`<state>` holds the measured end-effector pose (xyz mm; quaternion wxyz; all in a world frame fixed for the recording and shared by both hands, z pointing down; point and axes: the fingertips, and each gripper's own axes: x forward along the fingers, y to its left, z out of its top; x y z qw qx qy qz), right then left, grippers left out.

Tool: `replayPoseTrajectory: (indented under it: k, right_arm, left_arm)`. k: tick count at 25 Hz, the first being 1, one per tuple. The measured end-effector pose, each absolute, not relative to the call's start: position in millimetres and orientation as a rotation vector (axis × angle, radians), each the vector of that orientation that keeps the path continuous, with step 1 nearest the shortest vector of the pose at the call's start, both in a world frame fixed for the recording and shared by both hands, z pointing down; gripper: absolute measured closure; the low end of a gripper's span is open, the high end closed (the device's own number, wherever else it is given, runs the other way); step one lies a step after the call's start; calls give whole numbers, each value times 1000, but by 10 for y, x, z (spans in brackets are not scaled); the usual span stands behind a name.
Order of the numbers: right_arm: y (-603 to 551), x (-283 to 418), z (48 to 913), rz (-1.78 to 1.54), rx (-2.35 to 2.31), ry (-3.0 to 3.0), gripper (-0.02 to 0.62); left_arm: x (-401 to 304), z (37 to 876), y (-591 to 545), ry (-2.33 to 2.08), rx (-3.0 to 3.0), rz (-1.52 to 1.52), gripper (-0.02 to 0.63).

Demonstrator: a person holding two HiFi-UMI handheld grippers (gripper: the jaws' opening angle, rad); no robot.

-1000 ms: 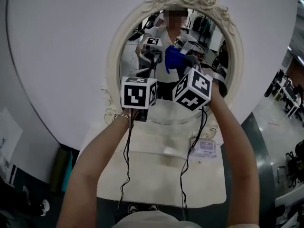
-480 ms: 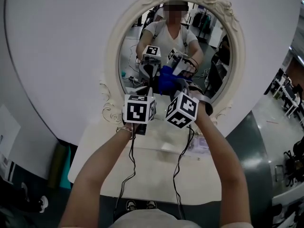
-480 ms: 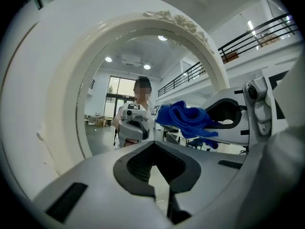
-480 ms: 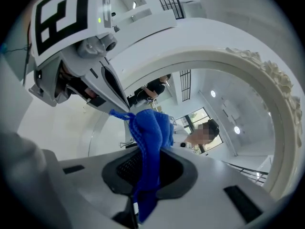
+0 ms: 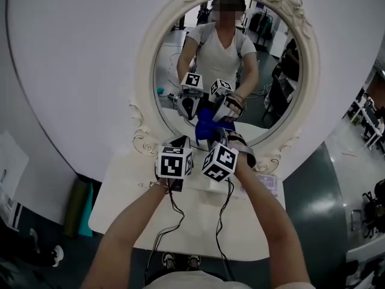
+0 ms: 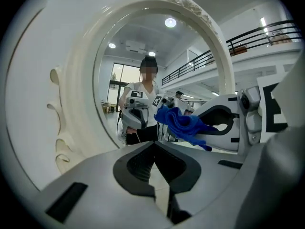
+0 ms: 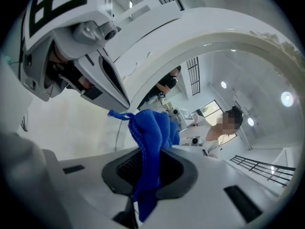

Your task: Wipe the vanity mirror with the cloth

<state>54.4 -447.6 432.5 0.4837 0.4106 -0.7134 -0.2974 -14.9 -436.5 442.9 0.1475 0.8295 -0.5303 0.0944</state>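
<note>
An oval vanity mirror (image 5: 174, 71) in an ornate cream frame (image 5: 143, 77) stands on a white table. My right gripper (image 5: 216, 138) is shut on a bunched blue cloth (image 5: 206, 127), which sits against the lower part of the glass. In the right gripper view the cloth (image 7: 150, 142) hangs out between the jaws of the right gripper (image 7: 147, 163). My left gripper (image 5: 180, 143) is just to its left, close to the glass, shut with nothing in it. The left gripper view shows the left gripper (image 6: 153, 149), with the cloth (image 6: 183, 123) to its right. The glass reflects both grippers and the person.
The white table (image 5: 126, 203) carries the mirror, and a small pale card (image 5: 267, 184) lies on it at the right. Black cables (image 5: 224, 221) hang from both grippers over the table. A white wall (image 5: 72, 53) is behind the mirror, and a green object (image 5: 84, 212) stands below left.
Both grippers have come down from the middle of the glass to its lower part, and the blue cloth has come down with the right one. They are closer together.
</note>
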Motion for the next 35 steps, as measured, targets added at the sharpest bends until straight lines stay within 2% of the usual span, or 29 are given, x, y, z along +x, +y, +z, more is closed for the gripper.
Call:
replayPoseTrajectory:
  k: [10, 21, 29, 35]
  right_arm:
    - [-4482, 507, 5136, -639, 909, -1727, 529]
    - [-4483, 443, 5602, -527, 846, -1727, 529]
    - [-4422, 451, 5546, -533, 813, -1740, 529]
    - [-4407, 581, 5013, -605, 792, -1740, 529]
  left_arm:
    - [-338, 5060, -4195, -1493, 2277, 317, 601]
    - [-318, 5262, -4135, -1441, 2236, 291, 601]
    - [-355, 5285, -4171, -1450, 2237, 317, 601]
    - [-182, 4809, -4334, -1453, 2323, 259, 601]
